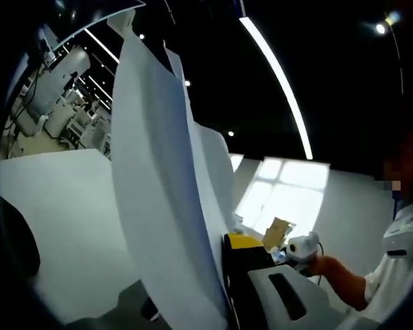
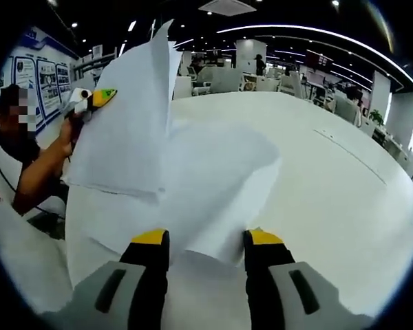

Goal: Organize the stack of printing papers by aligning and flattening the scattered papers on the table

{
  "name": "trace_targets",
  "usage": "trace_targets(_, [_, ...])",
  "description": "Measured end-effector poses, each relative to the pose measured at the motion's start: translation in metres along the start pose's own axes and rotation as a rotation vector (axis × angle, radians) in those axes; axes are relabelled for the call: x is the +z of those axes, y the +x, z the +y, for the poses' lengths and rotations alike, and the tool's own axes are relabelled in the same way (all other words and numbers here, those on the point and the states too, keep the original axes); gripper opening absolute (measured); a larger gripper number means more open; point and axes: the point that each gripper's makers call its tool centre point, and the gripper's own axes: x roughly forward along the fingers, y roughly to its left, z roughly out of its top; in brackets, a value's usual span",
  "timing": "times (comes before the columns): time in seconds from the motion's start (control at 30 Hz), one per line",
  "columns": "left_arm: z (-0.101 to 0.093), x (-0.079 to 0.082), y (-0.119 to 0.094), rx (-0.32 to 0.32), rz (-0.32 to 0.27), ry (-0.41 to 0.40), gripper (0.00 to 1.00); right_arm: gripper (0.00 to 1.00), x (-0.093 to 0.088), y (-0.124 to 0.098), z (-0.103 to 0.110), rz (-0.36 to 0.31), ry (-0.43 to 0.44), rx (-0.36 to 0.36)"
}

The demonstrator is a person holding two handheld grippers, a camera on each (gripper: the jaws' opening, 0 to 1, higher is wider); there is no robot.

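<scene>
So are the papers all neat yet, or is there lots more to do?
Not neat yet. The papers are lifted off the white table, fanned and bent, with uneven edges. The left gripper pinches one side and the right gripper straddles the near edge. Squaring the edges and laying the stack flat remain.

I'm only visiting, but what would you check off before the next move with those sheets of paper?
1. Left gripper has a hold on the papers: ok, its yellow tip sits at the edge of the raised sheets in the right gripper view.
2. Right gripper ready to grip: ok, jaws apart with paper lying between them.
3. Sheets aligned: not ok, they fan out at differing angles.
4. Sheets flat on the table: not ok, several stand lifted and curved.
5. Table space to set the stack down: ok, bare white surface lies to the right of the sheets in the right gripper view.
6. Number of sheets held: cannot tell.
</scene>
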Motion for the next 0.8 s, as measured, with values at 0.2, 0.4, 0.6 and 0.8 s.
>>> trace_targets(0.2, [-0.0004,-0.0011,0.0000,0.001,0.004,-0.001,0.07,0.31,0.0006,-0.0019,0.0034,0.016,-0.016,0.016])
trace_targets(0.4, [0.0005,-0.0006,-0.0011,0.004,0.005,-0.001,0.07,0.10,0.0013,-0.0029,0.0020,0.015,-0.004,0.028])
trace_targets(0.6, [0.0002,-0.0009,-0.0013,0.007,0.005,0.002,0.07,0.05,0.0013,-0.0034,0.0026,0.037,0.015,0.025])
trace_targets(0.8, [0.0022,0.0005,-0.0018,0.007,0.004,0.002,0.07,0.01,0.0035,-0.0012,-0.0006,0.053,0.087,0.004])
